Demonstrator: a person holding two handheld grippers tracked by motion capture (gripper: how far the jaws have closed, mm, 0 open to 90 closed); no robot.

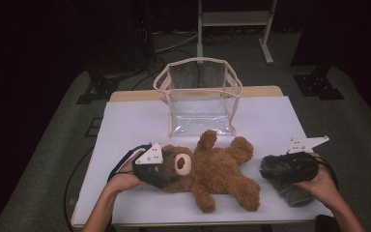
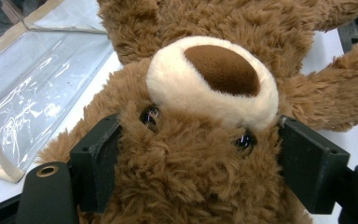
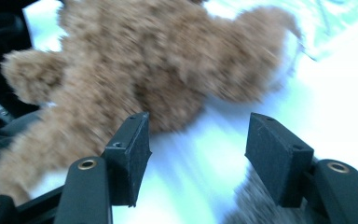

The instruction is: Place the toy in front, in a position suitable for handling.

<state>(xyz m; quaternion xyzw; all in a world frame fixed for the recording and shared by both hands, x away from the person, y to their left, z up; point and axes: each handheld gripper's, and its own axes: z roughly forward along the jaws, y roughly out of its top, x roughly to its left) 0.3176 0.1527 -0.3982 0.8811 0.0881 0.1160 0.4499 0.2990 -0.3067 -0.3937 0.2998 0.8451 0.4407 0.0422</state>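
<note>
Brown plush teddy bear (image 1: 212, 171) lies on its back, near-centre of the white table (image 1: 130, 121). Left gripper (image 1: 166, 169) level at near left, jaws straddling the bear's head, fur touching both pads. Right gripper (image 1: 270, 169) near right, jaws wide, nothing between, above a grey cloth (image 1: 294, 193). Clear bag (image 1: 198, 94) stands at the far side. Dark room, grey floor.

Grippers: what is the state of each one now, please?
Left gripper: jaws around the brown plush teddy bear's head; grip cannot be told.
Right gripper: open, empty.
</note>
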